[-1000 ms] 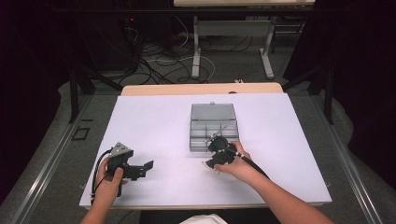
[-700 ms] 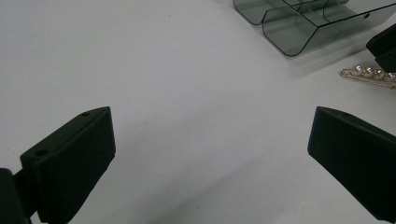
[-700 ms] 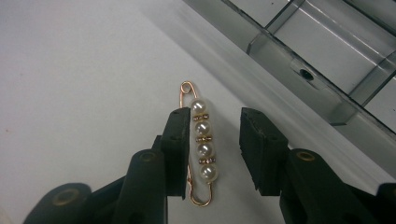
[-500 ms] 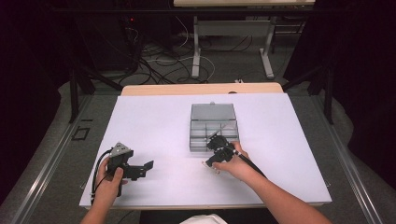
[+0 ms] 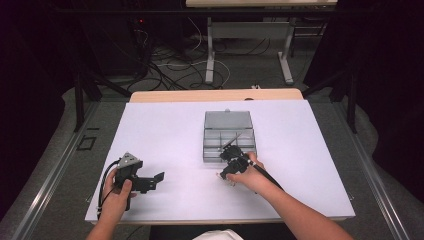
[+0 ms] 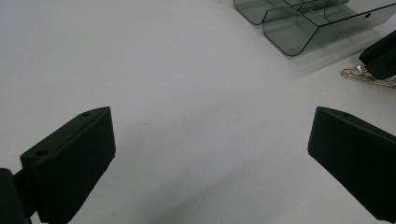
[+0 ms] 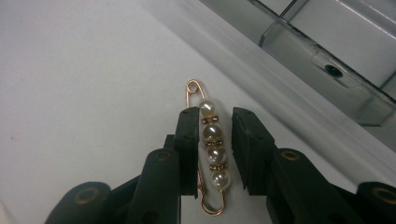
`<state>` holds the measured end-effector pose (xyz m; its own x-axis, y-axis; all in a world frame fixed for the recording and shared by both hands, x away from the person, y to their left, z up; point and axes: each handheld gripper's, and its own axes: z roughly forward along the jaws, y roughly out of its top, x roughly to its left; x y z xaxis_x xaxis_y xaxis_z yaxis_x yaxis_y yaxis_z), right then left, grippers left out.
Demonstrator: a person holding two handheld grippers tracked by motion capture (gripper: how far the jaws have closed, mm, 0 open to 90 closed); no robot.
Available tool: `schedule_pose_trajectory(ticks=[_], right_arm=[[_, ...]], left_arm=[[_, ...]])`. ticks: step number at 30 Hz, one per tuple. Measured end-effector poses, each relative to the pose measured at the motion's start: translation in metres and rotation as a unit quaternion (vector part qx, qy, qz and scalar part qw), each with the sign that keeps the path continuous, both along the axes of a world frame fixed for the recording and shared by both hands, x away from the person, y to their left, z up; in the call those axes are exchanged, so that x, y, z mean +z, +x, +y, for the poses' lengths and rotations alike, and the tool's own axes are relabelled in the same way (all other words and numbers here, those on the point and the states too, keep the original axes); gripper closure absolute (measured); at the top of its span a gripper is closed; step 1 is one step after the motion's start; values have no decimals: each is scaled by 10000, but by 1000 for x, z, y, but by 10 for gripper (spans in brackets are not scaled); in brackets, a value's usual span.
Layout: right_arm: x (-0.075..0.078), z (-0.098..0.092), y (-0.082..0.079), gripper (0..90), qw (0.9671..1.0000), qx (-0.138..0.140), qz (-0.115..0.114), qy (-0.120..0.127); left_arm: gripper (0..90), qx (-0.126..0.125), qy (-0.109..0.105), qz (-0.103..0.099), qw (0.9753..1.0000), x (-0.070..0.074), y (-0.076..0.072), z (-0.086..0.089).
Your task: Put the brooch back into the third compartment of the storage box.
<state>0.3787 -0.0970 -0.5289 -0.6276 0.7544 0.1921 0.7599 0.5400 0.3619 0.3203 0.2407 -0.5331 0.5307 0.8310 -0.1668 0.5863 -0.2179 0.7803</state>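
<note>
Since earlier frame: right gripper (image 7: 213, 154) little shifted, low by box (image 5: 229, 135). Jaws astride pearl pin (image 7: 211, 150) on table (image 5: 170, 130), narrowly parted, not yet clamped. Grasp imminent. Left gripper (image 6: 210, 163) wide apart, idle.

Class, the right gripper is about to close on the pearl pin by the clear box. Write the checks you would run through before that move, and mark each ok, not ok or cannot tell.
1. Pearl pin lies between the fingers of the right gripper: ok.
2. Fingers run along the pin's length: ok.
3. Fingers already pressing on the pearls: not ok, a gap shows on the right side.
4. Pin lies flat on the white table, clear of the box: ok.
5. Box compartments open to take the pin: ok, lid is folded back.
6. Left gripper open and out of the way: ok.
</note>
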Motion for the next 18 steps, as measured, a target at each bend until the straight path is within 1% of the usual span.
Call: schedule_pose_trajectory(ticks=[1,2,3,9,10,13,14,15,16,18], right_arm=[[-2,0,0,735,9999,-39,-70,102],[1,0,0,739,10000,11,59,-70],[1,0,0,747,9999,17,51,-86],[0,0,0,764,9999,63,54,-69],[0,1,0,765,10000,50,58,-27],[-3,2,-1,769,10000,26,-50,48],[-1,1,0,770,10000,66,40,-61],[0,2,0,772,9999,71,83,-108],[-1,2,-1,775,9999,55,117,-94],[-1,2,0,779,9999,77,82,-128]], left_arm=[[9,-8,2,3,10000,0,0,0],[9,4,7,5,10000,0,0,0],[9,6,7,3,10000,0,0,0],[9,1,3,4,10000,0,0,1],[9,1,2,2,10000,0,0,1],[9,5,2,0,10000,0,0,1],[9,5,1,3,10000,0,0,1],[9,7,4,2,10000,0,0,1],[9,6,5,1,10000,0,0,1],[9,7,4,1,10000,0,0,1]])
